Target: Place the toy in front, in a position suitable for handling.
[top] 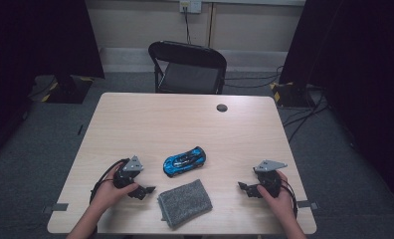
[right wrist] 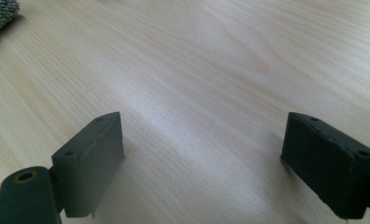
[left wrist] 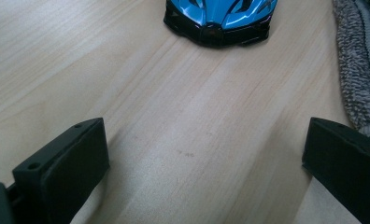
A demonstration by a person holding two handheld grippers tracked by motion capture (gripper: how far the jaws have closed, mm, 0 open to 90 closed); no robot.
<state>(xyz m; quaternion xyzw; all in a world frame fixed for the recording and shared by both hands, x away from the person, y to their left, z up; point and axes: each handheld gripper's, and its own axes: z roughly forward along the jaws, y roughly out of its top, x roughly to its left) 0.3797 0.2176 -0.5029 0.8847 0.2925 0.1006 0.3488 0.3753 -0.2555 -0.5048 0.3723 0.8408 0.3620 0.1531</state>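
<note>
Overhead, the high view shows the blue toy car [top: 184, 161] near the middle of the desk [top: 150, 119], with the grey cloth [top: 184, 202] just beside it on the person's side. The left tool [top: 144, 191] rests on the desk to the left of the cloth, jaws spread and holding nothing. The right tool [top: 246, 189] rests well to the right of the cloth, jaws likewise apart and empty.

Next, the left gripper view: both black jaws stand wide apart over bare wood. The car [left wrist: 219, 18] lies ahead, clear of the jaws; the cloth [left wrist: 359, 65] runs along the right edge.

Finally, the right gripper view: jaws spread over bare desk, with a cloth corner [right wrist: 0, 16] at upper left.
</note>
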